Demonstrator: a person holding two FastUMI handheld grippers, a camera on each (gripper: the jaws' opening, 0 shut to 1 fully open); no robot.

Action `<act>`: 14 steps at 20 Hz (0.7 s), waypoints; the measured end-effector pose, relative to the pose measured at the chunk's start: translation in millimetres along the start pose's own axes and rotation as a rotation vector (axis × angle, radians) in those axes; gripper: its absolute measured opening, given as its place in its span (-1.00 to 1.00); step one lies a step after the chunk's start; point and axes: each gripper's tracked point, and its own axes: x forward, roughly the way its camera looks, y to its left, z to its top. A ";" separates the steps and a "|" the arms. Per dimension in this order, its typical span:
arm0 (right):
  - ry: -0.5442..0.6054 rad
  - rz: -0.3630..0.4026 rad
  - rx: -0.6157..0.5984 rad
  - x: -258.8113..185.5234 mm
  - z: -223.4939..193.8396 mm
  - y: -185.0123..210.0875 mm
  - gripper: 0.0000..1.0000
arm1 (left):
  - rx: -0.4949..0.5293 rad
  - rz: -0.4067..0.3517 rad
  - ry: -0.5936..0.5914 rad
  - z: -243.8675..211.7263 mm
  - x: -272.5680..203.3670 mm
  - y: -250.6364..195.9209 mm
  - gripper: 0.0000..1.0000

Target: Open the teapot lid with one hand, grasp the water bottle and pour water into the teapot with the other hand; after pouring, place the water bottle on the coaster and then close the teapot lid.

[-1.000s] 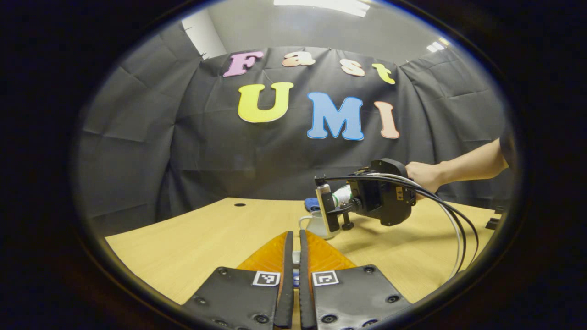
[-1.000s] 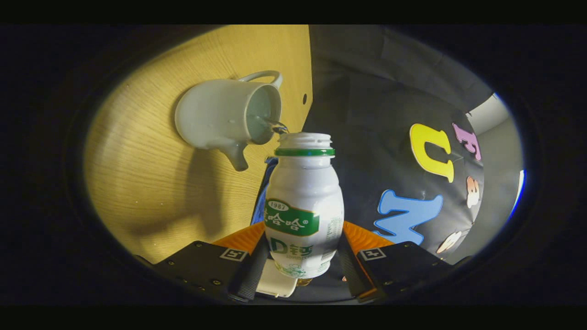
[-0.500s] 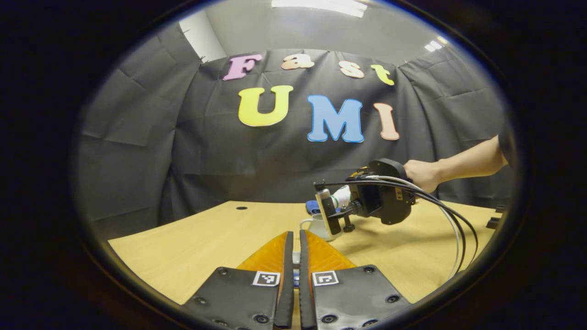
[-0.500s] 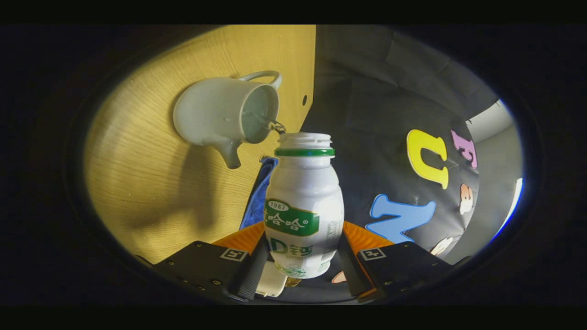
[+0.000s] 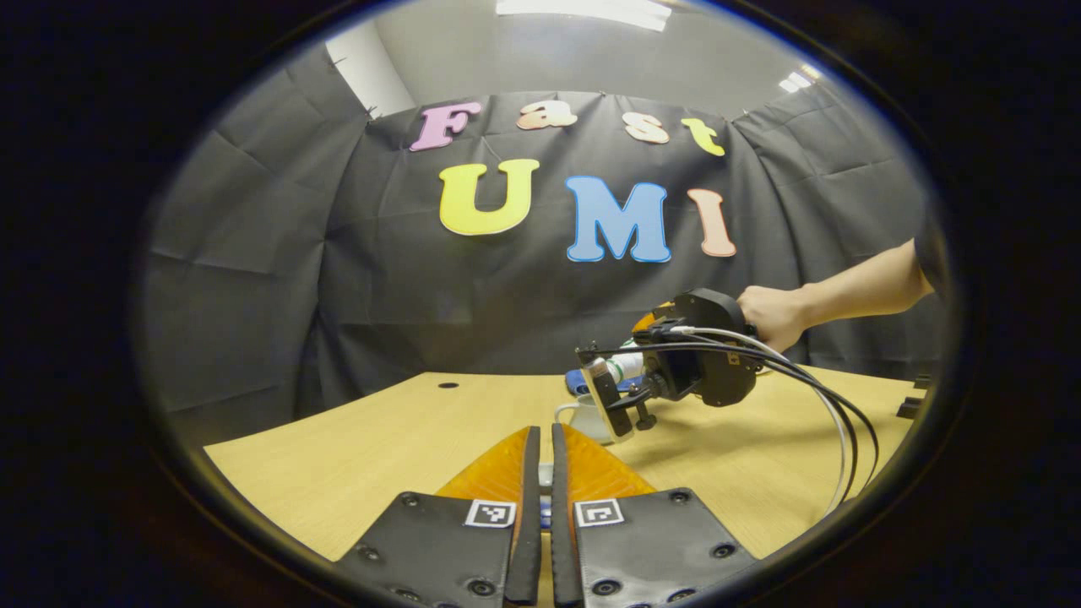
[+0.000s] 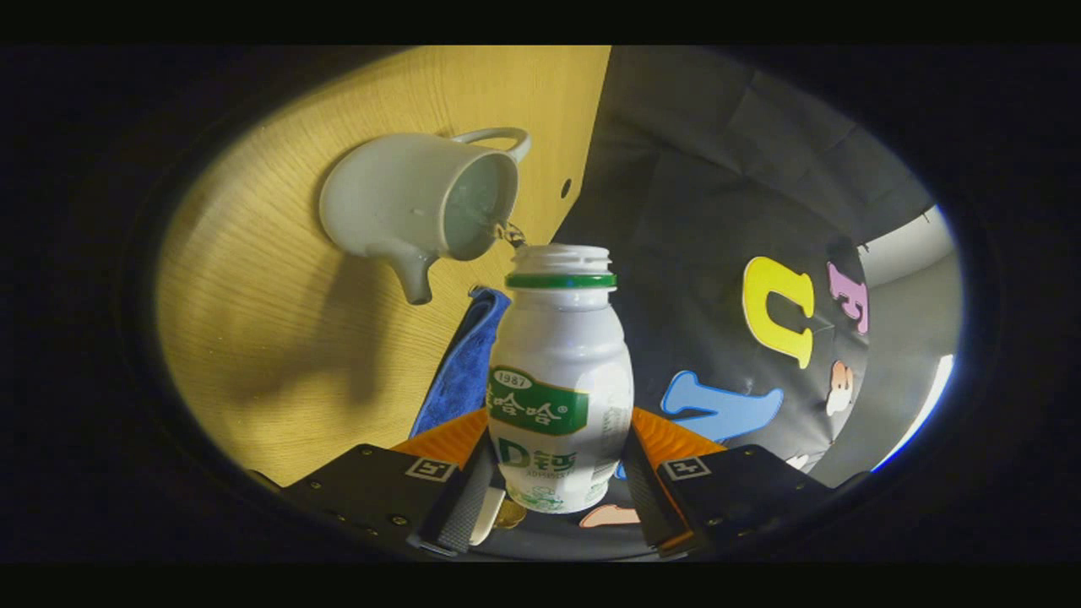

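right claw (image 6: 553, 498) is clamped on the bottle (image 6: 560, 380), tipped so its mouth sits at the open teapot (image 6: 414, 207) on the worktop (image 6: 279, 338), blue coaster (image 6: 463, 363) just beside; left claw (image 5: 540, 473) is closed up, something tiny between its tips, can't tell what

Right gripper (image 5: 610, 390) risen and tilted further; white plastic water bottle (image 6: 560, 380) tipped steeper; more blue cloth coaster (image 6: 463, 363) exposed.
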 end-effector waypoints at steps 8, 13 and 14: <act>-0.026 -0.031 -0.107 2.2 6.6 -9.8 0.46 | 0.007 -0.002 -0.005 0.9 -2.4 -0.7 -0.84; -0.028 -0.047 -0.149 4.0 6.4 -6.0 0.47 | 0.009 -0.011 -0.002 1.6 -2.6 -2.9 -0.77; -0.030 -0.054 -0.156 2.8 7.9 -7.6 0.47 | 0.012 -0.013 -0.002 0.2 -3.0 -3.8 -0.77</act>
